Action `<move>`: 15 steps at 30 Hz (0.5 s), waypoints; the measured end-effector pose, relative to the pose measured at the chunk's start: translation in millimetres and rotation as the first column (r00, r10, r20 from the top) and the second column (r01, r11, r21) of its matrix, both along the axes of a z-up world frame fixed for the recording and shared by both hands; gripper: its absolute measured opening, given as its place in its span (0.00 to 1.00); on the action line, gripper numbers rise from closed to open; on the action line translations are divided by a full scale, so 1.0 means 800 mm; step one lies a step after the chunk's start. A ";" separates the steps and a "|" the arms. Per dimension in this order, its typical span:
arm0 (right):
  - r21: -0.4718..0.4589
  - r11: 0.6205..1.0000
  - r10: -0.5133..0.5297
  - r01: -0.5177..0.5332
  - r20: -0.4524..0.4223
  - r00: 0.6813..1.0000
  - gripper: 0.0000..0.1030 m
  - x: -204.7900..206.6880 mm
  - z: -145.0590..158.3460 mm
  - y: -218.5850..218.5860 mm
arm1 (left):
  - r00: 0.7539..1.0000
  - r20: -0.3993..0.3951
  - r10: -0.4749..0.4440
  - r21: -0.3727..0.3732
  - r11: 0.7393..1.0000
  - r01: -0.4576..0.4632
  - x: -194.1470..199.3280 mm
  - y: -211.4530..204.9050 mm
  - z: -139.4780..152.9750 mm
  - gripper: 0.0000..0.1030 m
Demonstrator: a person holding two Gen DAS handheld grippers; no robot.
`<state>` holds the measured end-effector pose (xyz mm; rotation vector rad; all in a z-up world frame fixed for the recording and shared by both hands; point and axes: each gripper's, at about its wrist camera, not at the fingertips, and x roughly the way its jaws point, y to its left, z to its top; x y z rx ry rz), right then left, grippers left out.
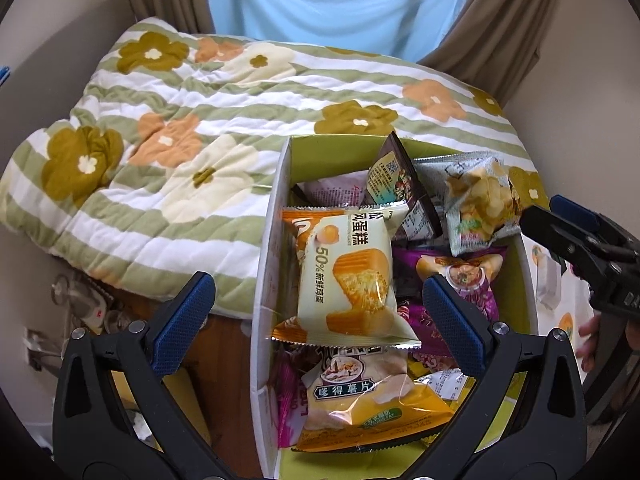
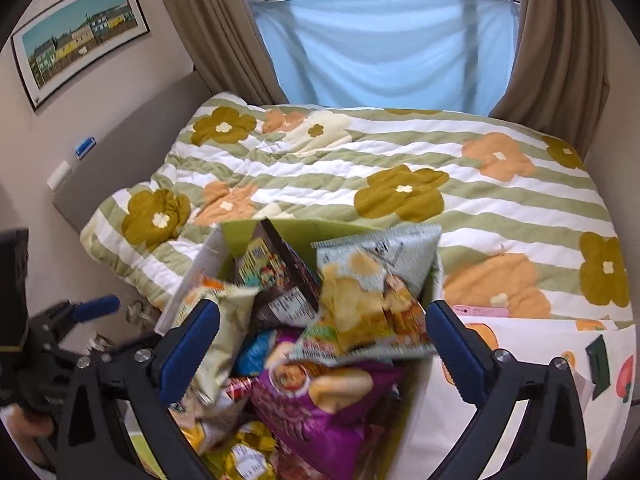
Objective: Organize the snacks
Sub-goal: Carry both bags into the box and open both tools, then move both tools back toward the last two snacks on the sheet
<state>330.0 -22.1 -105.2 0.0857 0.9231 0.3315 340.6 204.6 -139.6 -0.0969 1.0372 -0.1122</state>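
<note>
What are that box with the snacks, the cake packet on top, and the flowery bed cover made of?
The box looks like thin cardboard: flat white walls, a sharp folded edge, matte green inside. The cake packet seems to be glossy plastic film, with shiny glare and crimped, serrated ends. The flowery cover looks like soft quilted fabric, probably cotton, puckered along stitched lines.

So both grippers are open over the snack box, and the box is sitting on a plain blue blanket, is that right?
Not quite. The blanket is not plain blue: it is green and white striped with flowers, as the right wrist view shows. The blue is the cloth hanging at the window. The rest stands: the left gripper and the right gripper are open over the snack box.
</note>
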 end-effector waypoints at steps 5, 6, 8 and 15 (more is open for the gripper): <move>0.016 1.000 0.001 -0.001 0.012 1.000 0.99 -0.016 0.011 -0.003 | 1.000 0.020 -0.012 -0.005 1.000 0.012 -0.008 -0.005 0.011 1.00; 0.016 1.000 -0.002 0.002 0.017 1.000 0.99 -0.020 0.015 -0.003 | 0.999 0.025 -0.020 -0.006 1.000 0.021 -0.010 -0.008 0.014 1.00; 0.014 1.000 -0.012 0.012 0.023 1.000 1.00 -0.028 0.023 -0.004 | 0.999 0.032 -0.033 -0.009 0.999 0.033 -0.015 -0.013 0.019 1.00; 0.007 0.999 -0.048 0.048 0.060 0.997 1.00 -0.058 0.049 -0.027 | 0.993 0.094 -0.067 -0.009 0.998 0.069 -0.033 -0.045 0.053 1.00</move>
